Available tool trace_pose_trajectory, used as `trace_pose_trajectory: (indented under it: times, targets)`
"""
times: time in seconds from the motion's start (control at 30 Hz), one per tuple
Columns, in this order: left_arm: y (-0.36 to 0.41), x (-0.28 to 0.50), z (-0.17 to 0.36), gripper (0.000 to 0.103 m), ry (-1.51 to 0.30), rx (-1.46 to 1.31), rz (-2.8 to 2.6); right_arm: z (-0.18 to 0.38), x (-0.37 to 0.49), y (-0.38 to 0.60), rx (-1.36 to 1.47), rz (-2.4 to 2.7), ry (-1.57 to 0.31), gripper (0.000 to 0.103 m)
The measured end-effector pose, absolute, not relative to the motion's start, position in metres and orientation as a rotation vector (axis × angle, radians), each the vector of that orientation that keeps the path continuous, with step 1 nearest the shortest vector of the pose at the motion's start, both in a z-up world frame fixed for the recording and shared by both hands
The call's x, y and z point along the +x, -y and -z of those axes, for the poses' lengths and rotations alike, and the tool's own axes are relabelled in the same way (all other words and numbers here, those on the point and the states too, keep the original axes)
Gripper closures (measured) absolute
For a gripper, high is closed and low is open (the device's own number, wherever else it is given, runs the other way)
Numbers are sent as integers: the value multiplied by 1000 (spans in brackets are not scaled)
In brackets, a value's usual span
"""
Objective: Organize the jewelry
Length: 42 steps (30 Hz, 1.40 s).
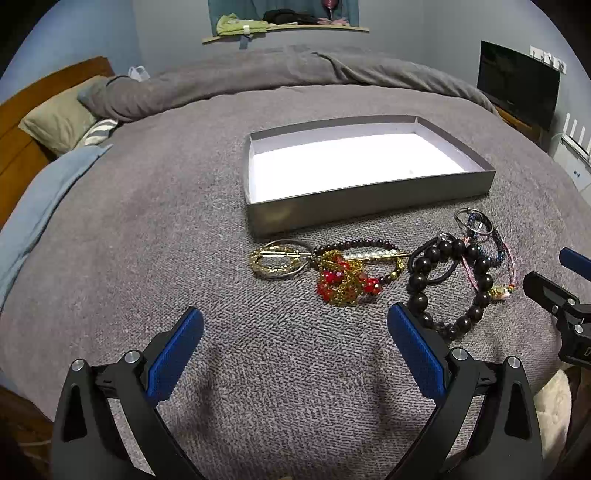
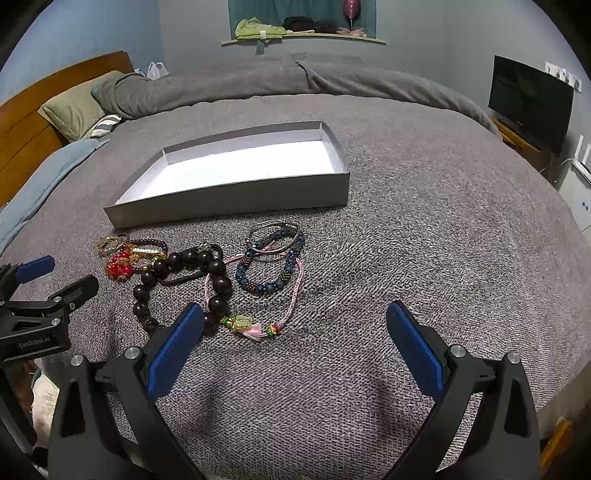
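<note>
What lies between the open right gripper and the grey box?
In the right wrist view, the jewelry pile: a pink cord bracelet and a blue bead bracelet lie between the right gripper and the grey box.

Light: you work in dim, cool room light.
Glare: the box floor (image 1: 354, 162) blows out white.
Shadows: soft, under both grippers.
Edges: strong fisheye bending, dark corners.
Focus: sharp, no blur.

Grey blanket (image 2: 406, 229) covers the bed, with an olive pillow (image 2: 72, 105) and blue sheet (image 1: 33, 206) by the wooden headboard (image 2: 33, 110), a dark screen (image 2: 530, 101) at the far right, and clothes (image 2: 258, 29) on a wall shelf (image 2: 303, 38).
</note>
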State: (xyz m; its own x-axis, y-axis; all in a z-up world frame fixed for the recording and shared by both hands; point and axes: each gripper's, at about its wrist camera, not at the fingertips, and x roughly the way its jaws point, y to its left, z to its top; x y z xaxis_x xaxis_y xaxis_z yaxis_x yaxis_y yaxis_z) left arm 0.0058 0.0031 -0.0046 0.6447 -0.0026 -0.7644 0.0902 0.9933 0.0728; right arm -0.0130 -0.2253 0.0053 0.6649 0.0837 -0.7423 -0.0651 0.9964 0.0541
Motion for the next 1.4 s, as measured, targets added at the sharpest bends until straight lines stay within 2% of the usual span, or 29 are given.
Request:
trace_pose_trajectory:
  times: [1.4]
  targets:
    - [-3, 6, 7, 4, -878, 103, 53, -2, -13, 227, 37, -80, -847, 5]
